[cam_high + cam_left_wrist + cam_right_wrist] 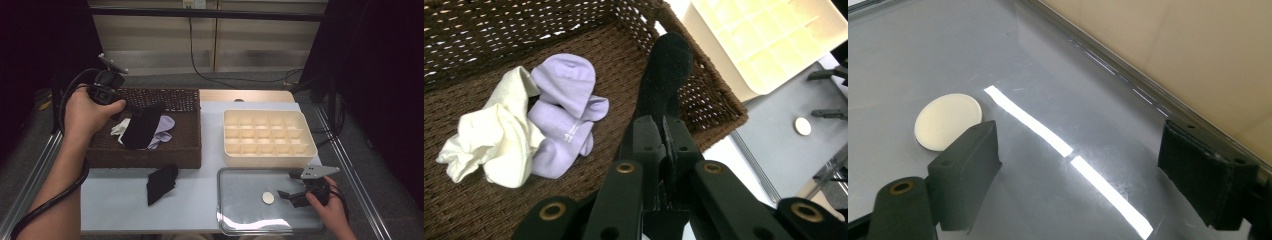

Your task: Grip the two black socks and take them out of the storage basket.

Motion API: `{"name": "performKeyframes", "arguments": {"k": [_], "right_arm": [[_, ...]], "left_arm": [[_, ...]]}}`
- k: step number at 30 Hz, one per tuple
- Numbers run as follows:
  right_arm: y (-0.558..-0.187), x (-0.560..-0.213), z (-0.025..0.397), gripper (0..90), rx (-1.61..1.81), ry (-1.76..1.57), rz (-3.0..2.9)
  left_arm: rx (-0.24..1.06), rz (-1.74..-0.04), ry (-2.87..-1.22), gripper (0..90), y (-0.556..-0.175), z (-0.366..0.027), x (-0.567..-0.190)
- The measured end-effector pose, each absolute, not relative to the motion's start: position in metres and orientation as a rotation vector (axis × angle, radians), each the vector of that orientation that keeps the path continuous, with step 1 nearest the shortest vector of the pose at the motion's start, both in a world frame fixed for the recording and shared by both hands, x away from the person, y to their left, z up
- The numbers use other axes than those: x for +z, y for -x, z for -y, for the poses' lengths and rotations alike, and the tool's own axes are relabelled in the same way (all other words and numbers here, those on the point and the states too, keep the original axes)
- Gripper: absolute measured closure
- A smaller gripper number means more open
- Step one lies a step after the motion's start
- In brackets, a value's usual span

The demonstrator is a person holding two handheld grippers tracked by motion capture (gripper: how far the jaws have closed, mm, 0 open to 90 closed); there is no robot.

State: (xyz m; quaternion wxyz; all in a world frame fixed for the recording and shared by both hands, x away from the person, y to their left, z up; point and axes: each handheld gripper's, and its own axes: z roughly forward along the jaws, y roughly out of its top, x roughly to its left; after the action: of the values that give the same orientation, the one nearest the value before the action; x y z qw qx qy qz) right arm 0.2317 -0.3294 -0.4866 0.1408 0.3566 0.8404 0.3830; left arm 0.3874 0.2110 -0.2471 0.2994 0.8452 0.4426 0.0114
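Dangling from the pinched left claw point(659, 150), the black sock point(141, 126) hangs over the wicker basket point(192, 131), likely to join its mate point(161, 183) at six o'clock on the bench. The right claw point(291, 186) waits wide above the tray point(240, 220).

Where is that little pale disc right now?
In the high view the disc lies on the grey tray, front right, just left of the right tool.
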Motion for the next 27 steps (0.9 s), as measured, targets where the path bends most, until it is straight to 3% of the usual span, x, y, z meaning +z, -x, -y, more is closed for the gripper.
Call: {"name": "performKeyframes", "arguments": {"k": [27], "right_arm": [[-0.232,-0.487,0.329,16.2,1.106,-1.029,-2.428]], "left_arm": [[0.012,-1.018,-2.283,86.1,-0.346,-0.193,-0.245]]}}
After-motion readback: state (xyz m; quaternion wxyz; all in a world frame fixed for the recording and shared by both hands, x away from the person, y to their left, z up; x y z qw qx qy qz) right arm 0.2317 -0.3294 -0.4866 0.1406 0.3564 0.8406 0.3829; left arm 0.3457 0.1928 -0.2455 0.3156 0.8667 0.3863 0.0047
